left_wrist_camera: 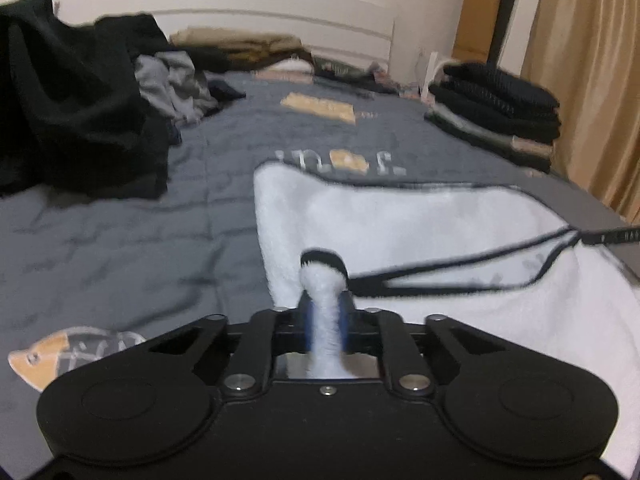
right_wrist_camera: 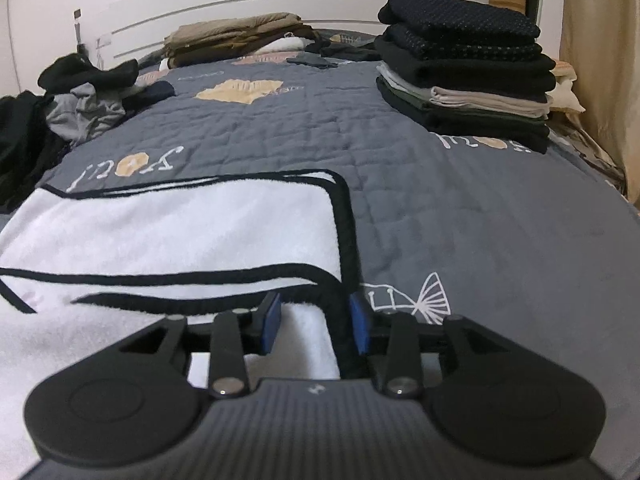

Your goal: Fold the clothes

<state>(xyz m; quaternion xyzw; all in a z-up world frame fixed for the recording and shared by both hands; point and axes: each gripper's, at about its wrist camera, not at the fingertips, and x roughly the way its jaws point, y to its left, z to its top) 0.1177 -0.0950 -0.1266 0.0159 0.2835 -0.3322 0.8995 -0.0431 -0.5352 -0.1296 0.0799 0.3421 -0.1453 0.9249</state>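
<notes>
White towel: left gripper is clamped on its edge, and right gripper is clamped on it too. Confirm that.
Not quite. The left gripper is shut on the white towel, but the right wrist view shows the right gripper open, its jaws straddling the black-trimmed edge.

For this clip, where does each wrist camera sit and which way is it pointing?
Left wrist: rides the left gripper, low over the bed, facing the headboard; its own jaws pinch a fold of the white towel.
Right wrist: rides the right gripper, same heading; open jaws straddle the towel's black-trimmed corner.
Shared: towel, grey quilt, folded stack, unfolded dark pile.
</notes>
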